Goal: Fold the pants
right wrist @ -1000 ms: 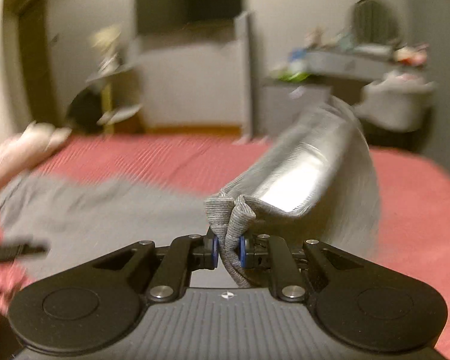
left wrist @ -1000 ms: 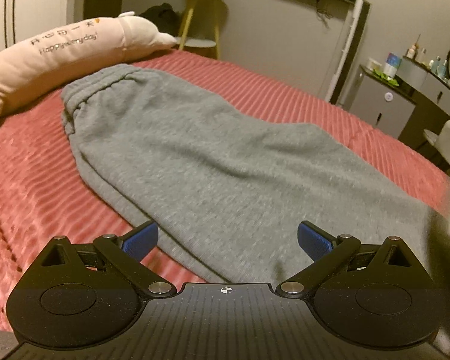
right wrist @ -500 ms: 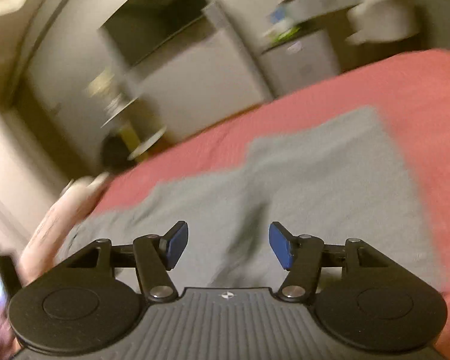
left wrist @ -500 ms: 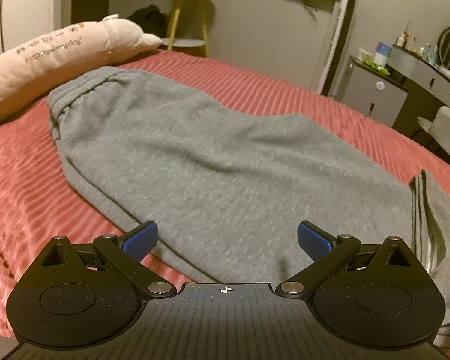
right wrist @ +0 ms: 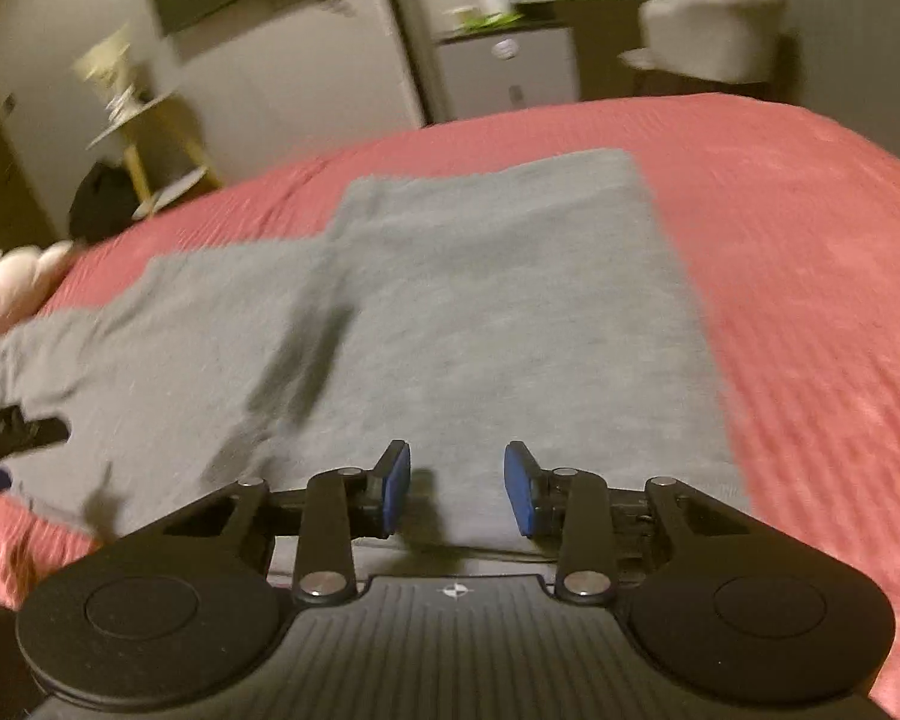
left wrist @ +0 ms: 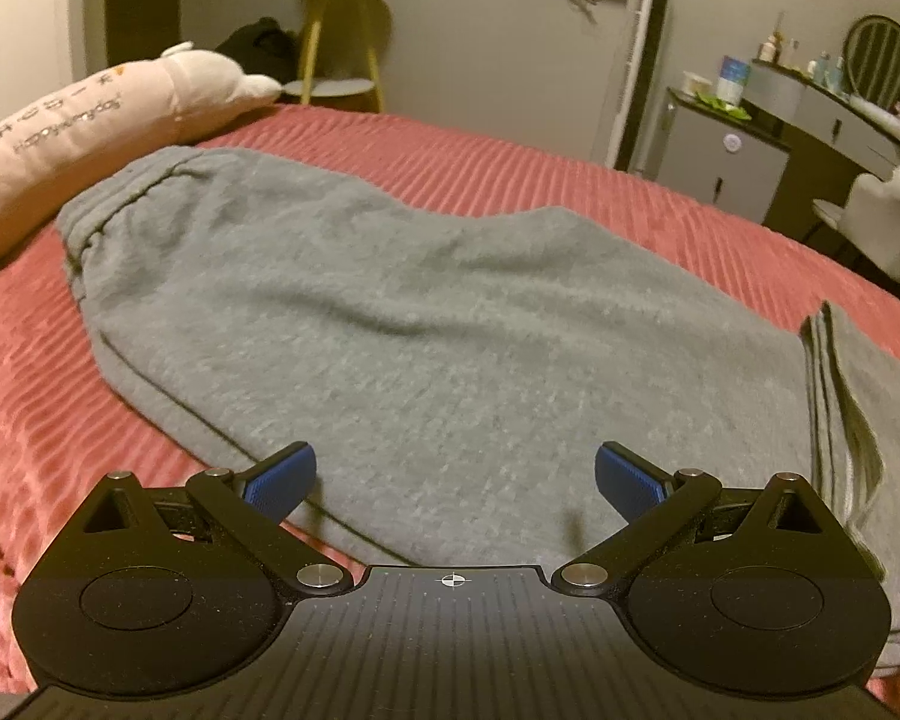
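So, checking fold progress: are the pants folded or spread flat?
Partly folded: pants lie on the bed, the leg end doubled back, its cuff edge on top.

bed [left wrist: 510, 168] – red ribbed cover | on it: grey pants [left wrist: 420, 324] – long pink pillow [left wrist: 90, 132]

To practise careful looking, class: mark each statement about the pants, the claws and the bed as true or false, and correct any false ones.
1. The left claw is shut on the pants. False: it is open and holds nothing.
2. The pants are grey. True.
3. The bedspread is blue. False: it is red.
4. The right claw is open. True.
5. A pink pillow lies beyond the waistband. True.
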Demonstrator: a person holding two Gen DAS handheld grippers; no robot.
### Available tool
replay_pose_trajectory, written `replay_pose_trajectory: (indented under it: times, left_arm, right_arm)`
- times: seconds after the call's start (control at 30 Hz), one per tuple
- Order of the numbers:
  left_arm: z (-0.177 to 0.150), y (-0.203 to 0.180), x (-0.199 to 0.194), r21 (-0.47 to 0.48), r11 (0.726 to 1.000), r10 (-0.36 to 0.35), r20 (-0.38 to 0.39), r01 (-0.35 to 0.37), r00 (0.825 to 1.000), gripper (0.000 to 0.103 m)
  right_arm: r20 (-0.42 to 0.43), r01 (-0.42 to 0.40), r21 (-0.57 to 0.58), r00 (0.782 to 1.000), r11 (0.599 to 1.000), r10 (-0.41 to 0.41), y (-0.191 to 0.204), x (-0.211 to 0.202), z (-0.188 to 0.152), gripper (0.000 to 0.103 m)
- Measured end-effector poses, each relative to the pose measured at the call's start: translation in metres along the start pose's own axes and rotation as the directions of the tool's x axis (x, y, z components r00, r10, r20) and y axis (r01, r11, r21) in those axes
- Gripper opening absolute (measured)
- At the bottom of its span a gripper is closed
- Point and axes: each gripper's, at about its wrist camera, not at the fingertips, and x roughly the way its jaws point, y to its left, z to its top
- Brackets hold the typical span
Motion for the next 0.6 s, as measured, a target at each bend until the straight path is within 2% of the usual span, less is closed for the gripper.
replay_pose_trajectory:
  times: [0.1,0.13,0.27,0.43,0.5,0.57,0.6]
  left_arm:
    - [-0.002,-0.008,-0.002,0.042,0.999,-0.025,0.015,0.024,1.0,0.103]
    - [-0.003,-0.011,-0.002,0.057,0.998,-0.034,0.021,0.033,0.999,0.103]
    - [-0.006,-0.018,-0.005,0.099,0.992,-0.078,0.039,0.074,0.996,0.103]
    - [-0.007,-0.027,-0.009,0.144,0.979,-0.15,0.039,0.143,0.988,0.103]
    - [-0.007,-0.033,-0.011,0.148,0.969,-0.205,0.034,0.198,0.978,0.103]
    - [-0.004,-0.043,-0.009,0.139,0.947,-0.292,-0.005,0.29,0.956,0.103]
    - [-0.002,-0.049,-0.007,0.134,0.932,-0.335,-0.034,0.336,0.942,0.103]
  right_arm:
    - [-0.016,0.113,-0.042,0.993,0.993,-0.114,-0.011,0.006,0.0,0.035]
    - [-0.017,0.126,-0.053,0.992,0.991,-0.127,-0.013,0.005,-0.002,0.035]
    - [-0.011,0.124,-0.02,0.992,0.992,-0.124,-0.018,0.001,0.004,0.04]
    - [0.006,0.125,0.003,0.992,0.992,-0.125,-0.033,0.003,0.003,0.042]
    - [0.031,0.118,0.042,0.992,0.992,-0.119,-0.041,0.002,0.004,0.049]
    - [0.067,0.084,0.113,0.994,0.99,-0.092,-0.051,0.002,0.006,0.071]
    - [0.087,0.073,0.152,0.992,0.986,-0.087,-0.058,0.002,0.007,0.075]
